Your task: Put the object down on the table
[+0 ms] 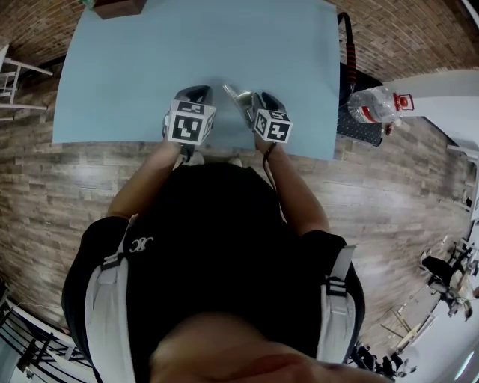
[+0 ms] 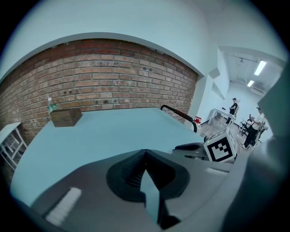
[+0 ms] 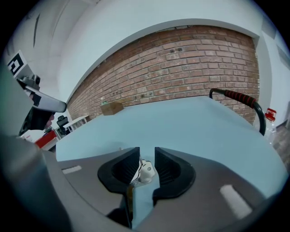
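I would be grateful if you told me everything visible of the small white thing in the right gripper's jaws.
The small white object looks glossy and lumpy, perhaps plastic, with a thin pale sheet-like edge against the jaw pad on its left. It is pinched between the narrowly parted jaws of the right gripper, over the light blue table, contact unclear. In the head view a pale pointed piece juts ahead of that gripper.

A brown wooden box (image 1: 118, 7) stands before the brick wall (image 2: 104, 77), with a green-topped bottle (image 2: 50, 105) just behind the box. A white rack (image 1: 15, 78) is left of the box. Well right of the box are a curved red-and-black handle (image 3: 235, 96) and, farther right, a clear red-capped bottle (image 1: 372, 105).
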`<state>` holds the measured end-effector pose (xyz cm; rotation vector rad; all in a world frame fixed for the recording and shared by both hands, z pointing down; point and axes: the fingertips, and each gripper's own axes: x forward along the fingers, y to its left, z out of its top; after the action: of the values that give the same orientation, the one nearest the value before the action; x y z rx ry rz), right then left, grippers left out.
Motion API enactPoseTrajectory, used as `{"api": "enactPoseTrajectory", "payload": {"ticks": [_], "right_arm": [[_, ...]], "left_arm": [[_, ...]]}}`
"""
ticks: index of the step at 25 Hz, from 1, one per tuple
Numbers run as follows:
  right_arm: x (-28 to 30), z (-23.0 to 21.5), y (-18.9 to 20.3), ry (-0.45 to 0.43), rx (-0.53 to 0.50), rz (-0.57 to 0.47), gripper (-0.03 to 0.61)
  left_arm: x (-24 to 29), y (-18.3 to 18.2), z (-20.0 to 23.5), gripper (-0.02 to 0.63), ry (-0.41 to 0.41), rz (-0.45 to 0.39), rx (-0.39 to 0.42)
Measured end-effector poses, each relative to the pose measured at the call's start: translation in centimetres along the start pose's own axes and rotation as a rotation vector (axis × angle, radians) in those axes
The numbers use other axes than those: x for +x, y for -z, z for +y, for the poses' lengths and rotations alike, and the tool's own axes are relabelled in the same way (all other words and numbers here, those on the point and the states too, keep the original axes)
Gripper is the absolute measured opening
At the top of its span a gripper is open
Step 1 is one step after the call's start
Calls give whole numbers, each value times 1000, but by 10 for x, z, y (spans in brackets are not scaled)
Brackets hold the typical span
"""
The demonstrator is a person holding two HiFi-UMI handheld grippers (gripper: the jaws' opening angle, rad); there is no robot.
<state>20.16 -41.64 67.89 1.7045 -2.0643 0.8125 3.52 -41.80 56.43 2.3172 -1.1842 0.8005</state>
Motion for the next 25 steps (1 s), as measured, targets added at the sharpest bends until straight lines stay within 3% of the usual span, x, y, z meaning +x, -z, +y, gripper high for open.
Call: {"api": "enactPoseTrajectory", "payload": {"ticks": [4, 7, 10, 12, 15, 25], "right_arm": [[-7, -2, -18, -6, 17, -52, 101], [-25, 7, -47, -34, 28, -151, 94], [-51, 16, -81, -47, 20, -260, 64], [-67, 20, -102, -47, 7, -317, 2], [-87, 27, -127, -53, -22, -384, 1], [-134, 42, -171, -48, -72, -492, 5]], "left_arm": [[3, -3, 0, -2, -1, -1, 2], [3, -3, 0, -1, -5, -1, 1], [3, -3, -1, -1, -6, -1, 0], [4, -4, -2, 0, -4, -3, 0], [1, -9, -8, -1, 4, -16, 5], [-17, -42, -20, -2, -3, -121, 24]]}}
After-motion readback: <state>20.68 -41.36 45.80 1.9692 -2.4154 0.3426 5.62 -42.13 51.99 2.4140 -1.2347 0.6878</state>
